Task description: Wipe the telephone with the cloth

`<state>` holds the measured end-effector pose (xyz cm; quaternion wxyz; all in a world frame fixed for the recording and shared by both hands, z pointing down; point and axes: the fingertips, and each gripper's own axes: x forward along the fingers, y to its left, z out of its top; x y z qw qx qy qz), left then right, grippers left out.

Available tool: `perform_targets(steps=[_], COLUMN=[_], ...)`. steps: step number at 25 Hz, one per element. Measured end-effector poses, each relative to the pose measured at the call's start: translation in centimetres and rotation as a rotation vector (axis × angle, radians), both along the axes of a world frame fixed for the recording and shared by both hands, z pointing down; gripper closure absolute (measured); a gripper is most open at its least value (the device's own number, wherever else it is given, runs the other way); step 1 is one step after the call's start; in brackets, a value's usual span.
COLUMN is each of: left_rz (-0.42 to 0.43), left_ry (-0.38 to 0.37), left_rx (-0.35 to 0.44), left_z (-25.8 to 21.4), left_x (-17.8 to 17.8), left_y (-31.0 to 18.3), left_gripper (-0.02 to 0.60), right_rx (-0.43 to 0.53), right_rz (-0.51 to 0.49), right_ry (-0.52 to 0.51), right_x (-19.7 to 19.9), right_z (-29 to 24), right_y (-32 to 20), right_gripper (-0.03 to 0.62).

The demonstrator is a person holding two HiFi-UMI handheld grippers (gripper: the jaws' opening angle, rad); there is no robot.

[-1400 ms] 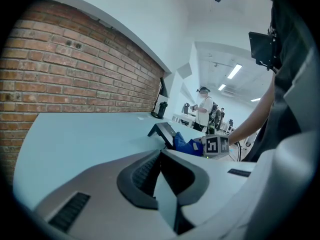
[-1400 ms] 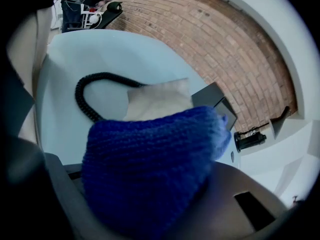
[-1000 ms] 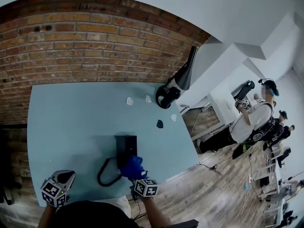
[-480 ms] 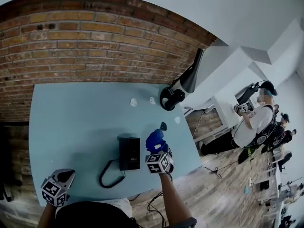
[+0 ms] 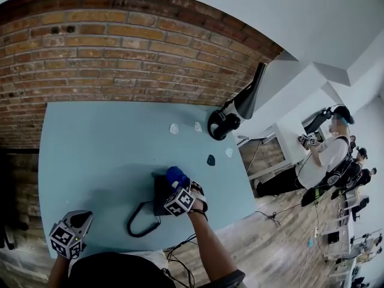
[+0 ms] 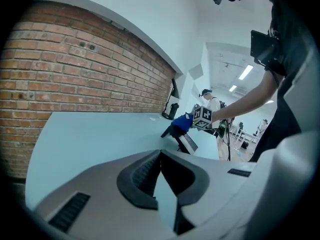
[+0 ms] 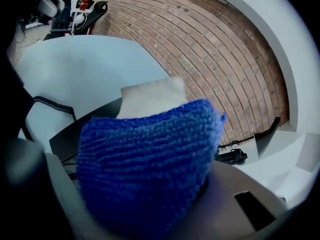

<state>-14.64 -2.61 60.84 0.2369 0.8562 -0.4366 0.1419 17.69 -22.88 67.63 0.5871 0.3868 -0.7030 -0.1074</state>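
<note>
Cloth [image 7: 145,164], a thick blue knit, fills the jaws of our right gripper [image 5: 180,188], which pinch it tight. In the right gripper view it bulges out in front of both jaws and hides their tips. We hold it down on the far end of the telephone [image 5: 161,195], a flat black set lying on the light blue table [image 5: 90,143] near its front edge. From the head view the cloth touches the set's far right corner. The coiled cord [image 5: 139,219] loops out from the telephone's near end to the left and rests on the table.

Our left gripper [image 6: 159,156] hangs at the table's near left corner, well apart from the telephone. Its jaws are drawn together at the tips with nothing between them, and we see only table through the wedge behind.

Farther back lie small white scraps [image 5: 174,128], with a dark scrap [image 5: 210,159] near the right edge. A black stand [image 5: 223,123] with a tilted arm sits at the far right corner. The brick wall [image 5: 120,53] runs behind the table. Off to the right a person [image 5: 324,158] stands on the wood floor [image 5: 270,233].
</note>
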Motion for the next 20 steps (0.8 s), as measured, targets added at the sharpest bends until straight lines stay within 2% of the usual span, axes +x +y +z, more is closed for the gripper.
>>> perform_targets(steps=[3, 7, 20], left_rz=[0.028, 0.071, 0.096], left_ry=[0.006, 0.01, 0.006], left_rx=[-0.003, 0.013, 0.006], left_z=[0.4, 0.3, 0.7], left_x=[0.9, 2.4, 3.0], left_y=[-0.2, -0.5, 1.1], left_gripper=[0.56, 0.56, 0.56], right_rx=[-0.022, 0.005, 0.014], right_rz=[-0.007, -0.002, 0.035], right_ry=[0.026, 0.053, -0.001], right_x=[-0.2, 0.1, 0.1], right_z=[0.4, 1.0, 2.5], right_y=[0.6, 1.4, 4.3], right_gripper=[0.548, 0.548, 0.549])
